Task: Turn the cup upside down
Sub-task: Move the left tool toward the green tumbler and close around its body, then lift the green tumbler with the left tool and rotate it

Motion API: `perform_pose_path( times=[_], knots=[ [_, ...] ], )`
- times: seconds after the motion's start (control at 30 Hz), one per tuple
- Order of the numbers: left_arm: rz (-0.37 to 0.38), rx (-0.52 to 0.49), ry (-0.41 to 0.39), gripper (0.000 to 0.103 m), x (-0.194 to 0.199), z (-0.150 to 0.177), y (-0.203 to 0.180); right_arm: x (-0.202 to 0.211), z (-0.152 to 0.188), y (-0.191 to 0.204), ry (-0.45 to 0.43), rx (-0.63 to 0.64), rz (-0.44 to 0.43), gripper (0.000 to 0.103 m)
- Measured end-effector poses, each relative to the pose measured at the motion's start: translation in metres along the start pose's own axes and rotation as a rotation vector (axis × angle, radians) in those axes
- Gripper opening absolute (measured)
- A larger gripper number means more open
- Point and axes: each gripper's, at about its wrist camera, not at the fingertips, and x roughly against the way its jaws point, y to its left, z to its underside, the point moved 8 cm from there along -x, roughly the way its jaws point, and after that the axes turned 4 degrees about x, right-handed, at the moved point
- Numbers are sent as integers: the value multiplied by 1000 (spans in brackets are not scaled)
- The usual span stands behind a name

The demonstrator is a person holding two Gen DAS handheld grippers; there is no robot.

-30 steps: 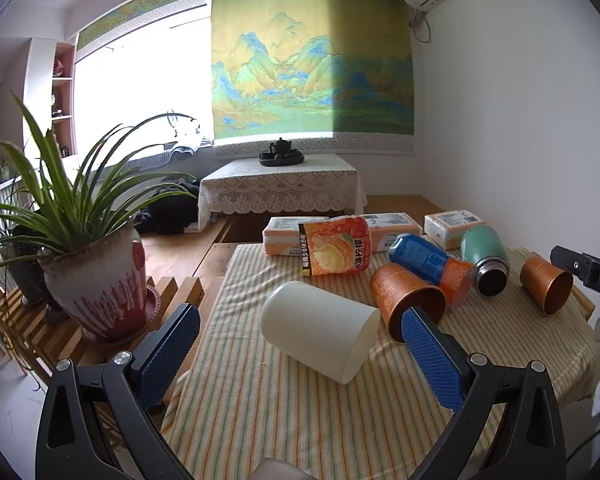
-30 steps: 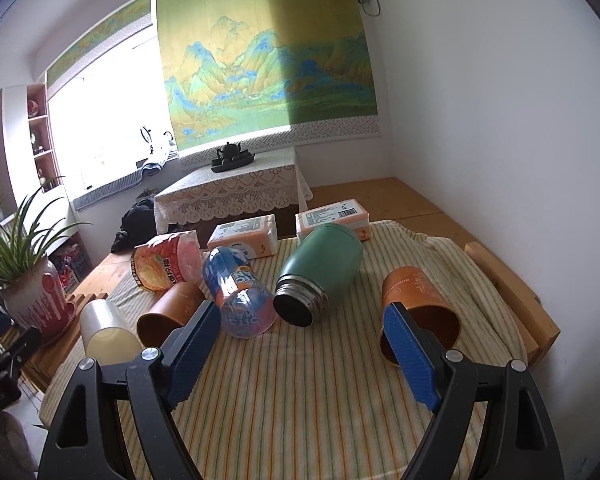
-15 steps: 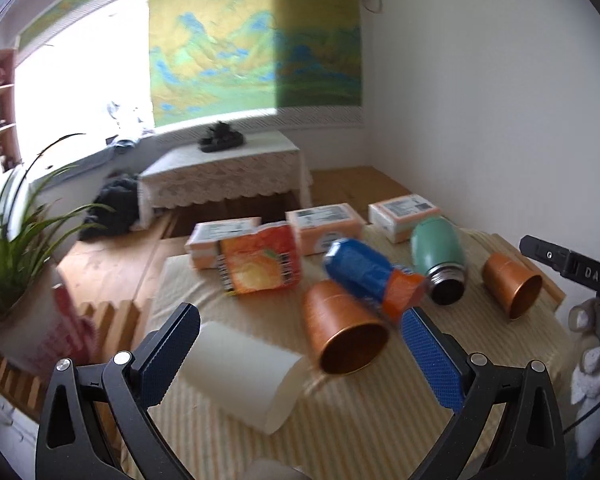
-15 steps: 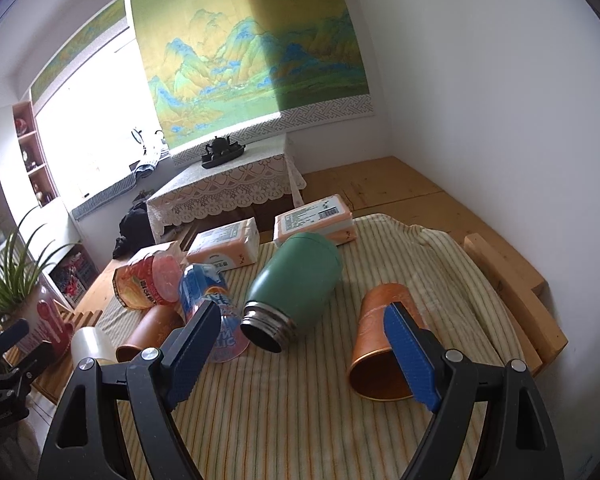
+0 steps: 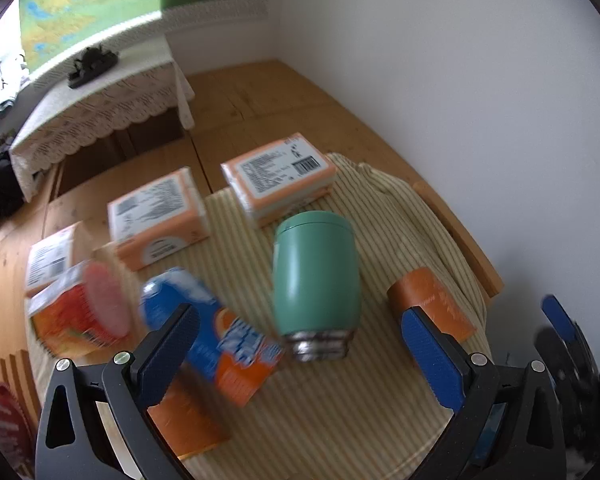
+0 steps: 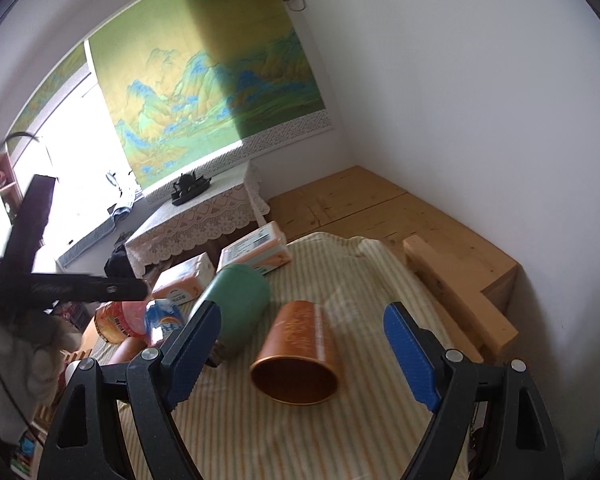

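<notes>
Copper cup (image 6: 296, 360) lies on its side on the striped counter (image 6: 340, 440), mouth toward the camera. Right hand-held gripper (image 6: 300, 364) stands apart, straddling it (apparently lining up a grasp). Left hand-held gripper (image 5: 296, 360) likewise apart, holding nothing.

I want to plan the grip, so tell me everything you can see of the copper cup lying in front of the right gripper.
The copper cup lies on its side on the striped tablecloth, open mouth facing the camera, base pointing away toward the far wall. It looks metallic: a matte orange-copper tapered wall with faint embossed patterning, a thin rim and a dark, empty interior. It rests between the fingers of the open right gripper, which does not touch it. The green flask lies close on its left; contact is unclear.
</notes>
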Motion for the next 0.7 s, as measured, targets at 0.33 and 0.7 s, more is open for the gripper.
perform_pose_path(
  times=[0.33,0.7],
  knots=[
    [4,73,216,99,-89,-14,-11,22,4,-52,-40,-50,67,80],
    [-47,30,308,83,-120,5,-22,20,9,-72,-33,-96,70,80]
  ],
)
